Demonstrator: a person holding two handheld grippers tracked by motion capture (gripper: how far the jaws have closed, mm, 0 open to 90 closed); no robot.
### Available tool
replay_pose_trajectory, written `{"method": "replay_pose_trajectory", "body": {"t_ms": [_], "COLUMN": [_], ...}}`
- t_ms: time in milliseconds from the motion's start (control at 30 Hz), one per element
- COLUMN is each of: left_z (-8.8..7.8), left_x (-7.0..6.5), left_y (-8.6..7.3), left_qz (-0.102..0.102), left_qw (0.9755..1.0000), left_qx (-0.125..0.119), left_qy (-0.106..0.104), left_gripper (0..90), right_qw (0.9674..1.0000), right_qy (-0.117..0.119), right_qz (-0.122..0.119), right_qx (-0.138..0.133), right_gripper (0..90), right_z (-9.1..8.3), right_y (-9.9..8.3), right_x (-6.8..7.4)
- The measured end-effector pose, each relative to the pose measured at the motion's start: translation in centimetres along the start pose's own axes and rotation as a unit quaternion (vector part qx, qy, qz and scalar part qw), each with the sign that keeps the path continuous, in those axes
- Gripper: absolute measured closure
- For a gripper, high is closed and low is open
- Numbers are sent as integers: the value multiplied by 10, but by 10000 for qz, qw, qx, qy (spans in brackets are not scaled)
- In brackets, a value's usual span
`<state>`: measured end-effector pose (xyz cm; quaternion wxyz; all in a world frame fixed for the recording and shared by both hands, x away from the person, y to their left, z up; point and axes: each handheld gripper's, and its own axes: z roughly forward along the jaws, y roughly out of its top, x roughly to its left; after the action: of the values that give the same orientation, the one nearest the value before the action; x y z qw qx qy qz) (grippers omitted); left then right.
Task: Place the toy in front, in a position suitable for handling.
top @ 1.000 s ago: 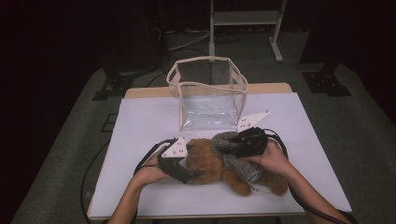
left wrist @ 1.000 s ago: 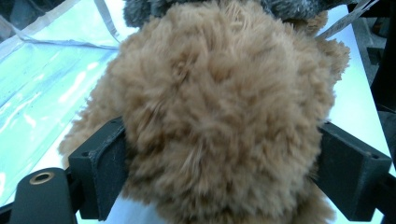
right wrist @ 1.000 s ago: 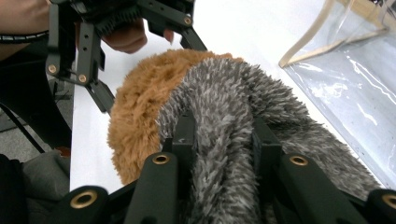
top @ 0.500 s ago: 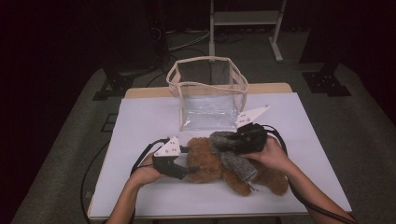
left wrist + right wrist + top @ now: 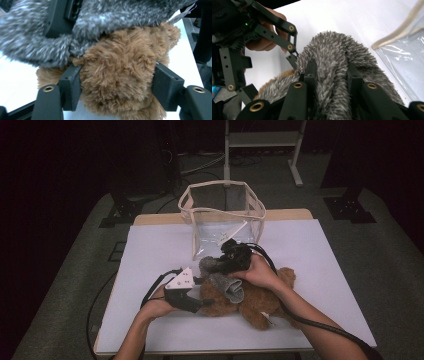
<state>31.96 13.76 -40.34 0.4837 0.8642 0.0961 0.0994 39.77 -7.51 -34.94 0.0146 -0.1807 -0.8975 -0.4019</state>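
Shaggy brown plush bear (image 5: 117, 72), fuzzy grey knit cloth (image 5: 332, 60), clear glossy plastic bag (image 5: 220, 220), matt black plastic tongs (image 5: 117, 92)

This looks like a lab or recording studio set up for filmed handling trials. A white-topped table (image 5: 320, 270) stands alone on grey carpet (image 5: 75, 270), with darkness all around it. Black stand feet (image 5: 120, 215) rest on the floor at both sides, a pale metal frame (image 5: 260, 140) stands behind, and loose cables (image 5: 200, 165) run across the floor.
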Motion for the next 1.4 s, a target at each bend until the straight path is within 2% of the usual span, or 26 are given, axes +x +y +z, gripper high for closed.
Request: {"method": "replay_pose_trajectory", "body": {"t_ms": [33, 167, 267, 367, 467, 533, 700, 833, 867, 1000, 1200, 1300, 1400], "left_z": [0, 1, 1, 2, 2, 3, 4, 2, 2, 2, 4, 3, 5], "left_x": [0, 2, 3, 3, 3, 3, 4, 5, 5, 4, 4, 3, 2], "left_y": [0, -3, -4, -3, -2, 0, 1, -2, -2, -5, -3, 0, 3], "left_qz": [-5, -79, -90, -39, -57, -46, -79, -112, -140, -165, -138, -114, -91], "left_qw": [10000, 9998, 9998, 9999, 9999, 9999, 9998, 9999, 9999, 9997, 9997, 9998, 9999], "left_qx": [4, 176, 168, 113, 40, 8, -30, 41, 53, 134, 162, 95, -20], "left_qy": [-11, 40, 38, 57, 97, 120, 153, 97, 70, 89, 107, 129, 116], "left_gripper": [298, 193, 196, 246, 272, 294, 294, 243, 204, 157, 165, 164, 165], "right_qw": [10000, 9999, 9998, 9997, 9995, 9989, 9971, 9954, 9955, 9962, 9971, 9978, 9984], "right_qy": [-6, -136, -216, -201, -124, -108, 66, 98, 143, 99, -212, -324, -322], "right_qz": [62, 19, -12, -63, -273, -446, -757, -933, -919, -862, -724, -573, -465], "right_qx": [-2, -17, -30, -84, -108, -54, -5, 179, 159, 59, 10, 24, -33], "right_gripper": [684, 685, 686, 685, 685, 685, 685, 685, 685, 686, 685, 685, 685], "right_z": [-1, -16, -29, -42, -46, -43, -16, -1, -2, -16, -45, -54, -58], "right_y": [-1, -11, -19, -26, -27, -23, -7, -1, -1, -10, -34, -47, -54], "right_x": [0, 0, 3, 11, 23, 32, 49, 56, 55, 50, 42, 37, 35]}}
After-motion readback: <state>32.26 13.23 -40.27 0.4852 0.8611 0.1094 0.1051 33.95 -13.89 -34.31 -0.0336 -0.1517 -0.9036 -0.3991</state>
